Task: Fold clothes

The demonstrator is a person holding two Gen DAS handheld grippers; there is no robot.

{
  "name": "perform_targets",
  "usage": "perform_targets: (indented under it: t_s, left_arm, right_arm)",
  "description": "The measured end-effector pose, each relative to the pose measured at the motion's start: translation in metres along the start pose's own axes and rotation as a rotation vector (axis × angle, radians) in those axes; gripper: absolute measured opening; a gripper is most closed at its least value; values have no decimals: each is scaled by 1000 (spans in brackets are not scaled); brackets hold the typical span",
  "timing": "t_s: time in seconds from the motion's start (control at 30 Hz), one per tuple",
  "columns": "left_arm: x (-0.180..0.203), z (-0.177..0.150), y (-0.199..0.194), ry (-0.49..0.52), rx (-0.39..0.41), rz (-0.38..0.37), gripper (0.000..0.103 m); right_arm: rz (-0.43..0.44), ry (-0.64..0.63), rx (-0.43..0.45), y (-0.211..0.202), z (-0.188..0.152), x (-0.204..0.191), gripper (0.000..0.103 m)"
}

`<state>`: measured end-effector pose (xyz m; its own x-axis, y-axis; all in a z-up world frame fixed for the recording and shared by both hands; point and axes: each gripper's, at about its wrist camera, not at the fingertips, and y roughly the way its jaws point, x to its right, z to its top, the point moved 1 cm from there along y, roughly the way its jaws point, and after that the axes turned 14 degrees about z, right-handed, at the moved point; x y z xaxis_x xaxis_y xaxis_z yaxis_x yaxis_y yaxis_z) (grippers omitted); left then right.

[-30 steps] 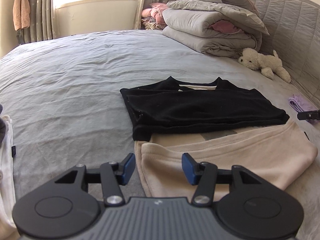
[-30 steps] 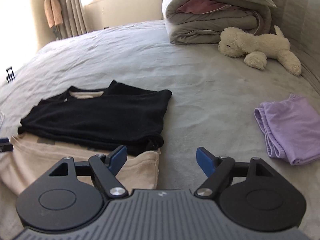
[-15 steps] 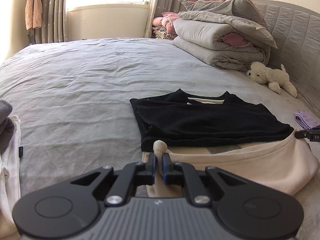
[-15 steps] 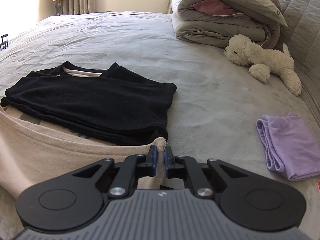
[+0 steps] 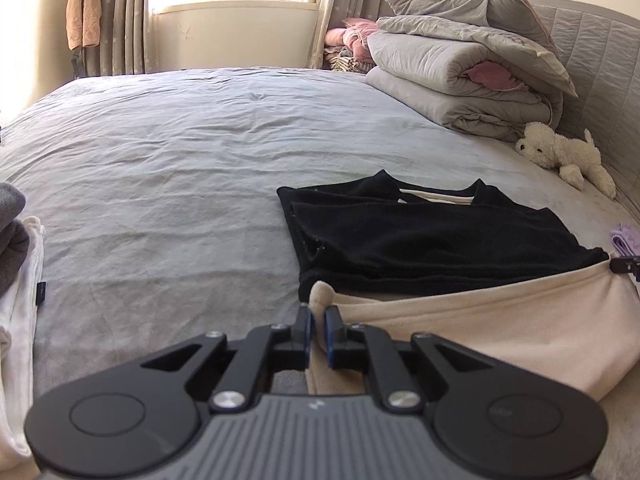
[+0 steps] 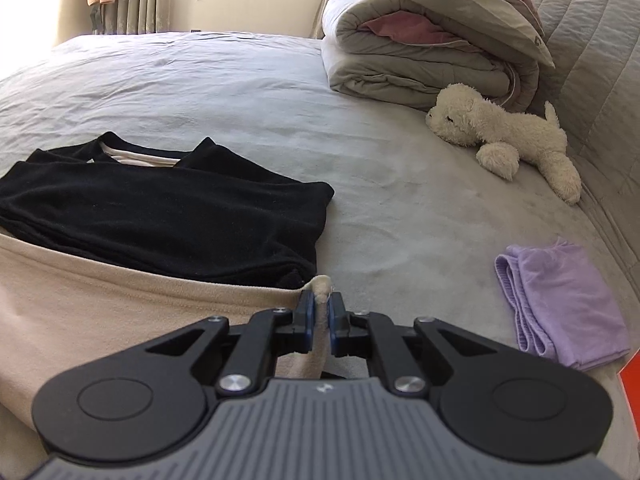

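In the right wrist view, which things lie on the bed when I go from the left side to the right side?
Black garment → right gripper, shut on a corner of the beige garment → plush dog → purple cloth.

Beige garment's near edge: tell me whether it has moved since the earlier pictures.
Yes. The beige garment's near edge has lifted off the bed, pinched at both corners, and now stands up against the black garment.
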<state>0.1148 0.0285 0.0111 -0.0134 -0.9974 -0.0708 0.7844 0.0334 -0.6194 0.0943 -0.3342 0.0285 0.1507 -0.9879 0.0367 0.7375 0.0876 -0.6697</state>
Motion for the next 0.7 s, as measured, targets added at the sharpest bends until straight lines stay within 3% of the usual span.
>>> perform_targets:
  t_s: [0.13, 0.2, 0.23, 0.5, 0.6, 0.7]
  left_arm:
    - [2, -2, 1, 22, 14, 29, 18]
    - [4, -3, 1, 38, 24, 54, 34]
    - [5, -4, 0, 47, 30, 65, 36]
    - [-2, 8, -28, 17, 88, 95, 40]
    - [8, 7, -48, 17, 119, 42, 40]
    - [36, -5, -63, 75, 125, -58, 41]
  right_arm:
    - [-31, -24, -19, 11, -4, -5, 7]
    - [-50, -46, -42, 17, -8, -9, 7]
    - [-61, -62, -46, 18, -9, -11, 8]
    - [-52, -19, 56, -19, -2, -10, 21]
    - [-1, -29, 79, -34, -5, -18, 21]
    - [113, -44, 49, -36, -14, -37, 21]
